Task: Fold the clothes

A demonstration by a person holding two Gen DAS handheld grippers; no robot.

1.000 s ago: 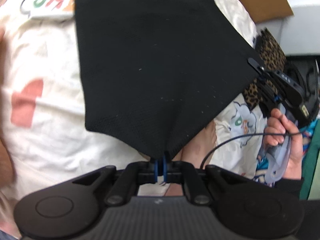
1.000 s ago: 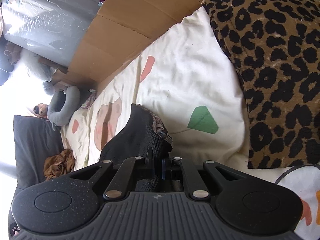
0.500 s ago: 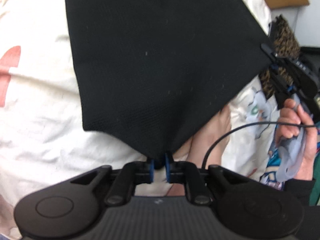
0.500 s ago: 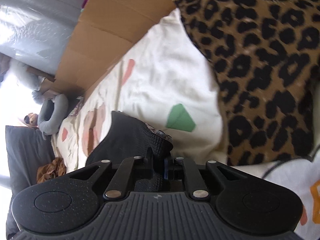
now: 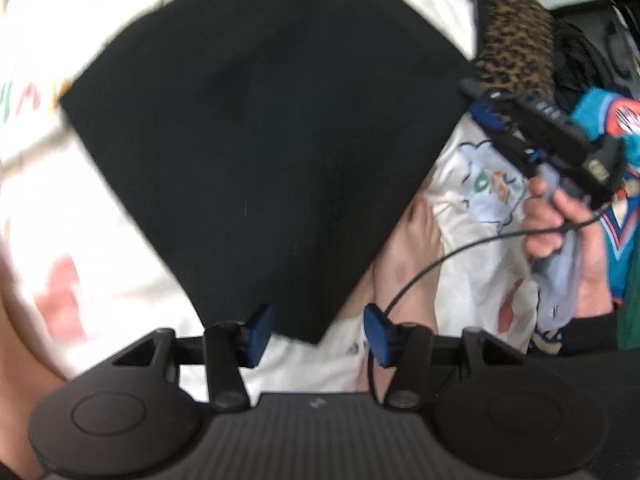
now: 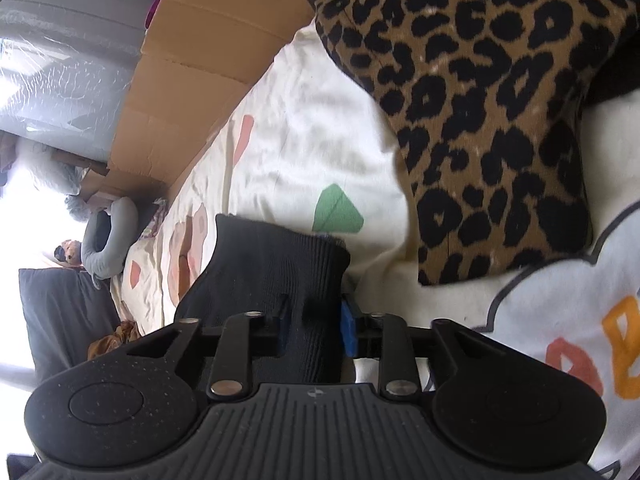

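Both grippers have let go: left gripper [image 5: 316, 336] spread wide, right gripper [image 6: 314, 330] parted around the black cloth [image 5: 260, 140]. The left view is blurred. The cloth is ribbed knit, folded square.

The folded garment [image 5: 264, 152] is plain black. The bed sheet [image 6: 320, 132] is cream with salmon, green and orange shapes. The cushion [image 6: 492, 92] is tan with black leopard spots — the gripper pads [image 5: 259, 330] are blue.

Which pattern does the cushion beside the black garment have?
Leopard print, black spots on brown; the cushion shows best in the right wrist view.
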